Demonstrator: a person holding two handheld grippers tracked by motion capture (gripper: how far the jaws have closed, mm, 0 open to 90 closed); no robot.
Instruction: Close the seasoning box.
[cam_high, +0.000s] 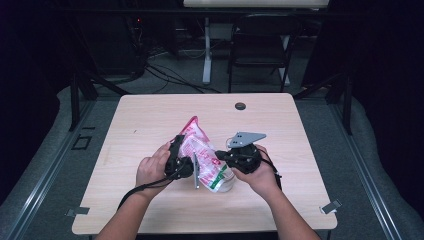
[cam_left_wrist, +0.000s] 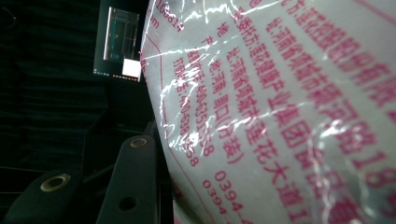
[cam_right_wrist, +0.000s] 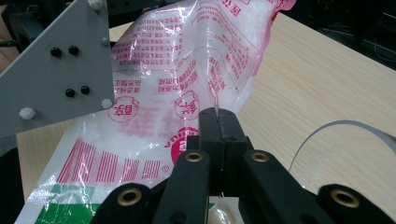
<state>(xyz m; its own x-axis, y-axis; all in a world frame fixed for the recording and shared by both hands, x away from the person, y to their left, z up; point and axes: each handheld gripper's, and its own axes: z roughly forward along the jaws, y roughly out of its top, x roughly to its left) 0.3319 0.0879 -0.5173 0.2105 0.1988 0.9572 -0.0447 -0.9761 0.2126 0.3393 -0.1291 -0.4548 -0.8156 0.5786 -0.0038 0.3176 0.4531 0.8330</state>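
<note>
We held the plastic bag (cam_high: 204, 159) of white grains between both sets of fingers, raised at a tilt off the bench (cam_high: 150, 125). The right gripper (cam_right_wrist: 217, 116) had its fingers pressed shut on a thin fold of film; the left gripper (cam_high: 186, 164) clamped the bag's bulk (red print faced its camera). The bag looked unopened, so tearing it remained.

Bag (cam_left_wrist: 280, 116) cut off by left gripper view's edges, hiding one of the jaws, print blurred
</note>
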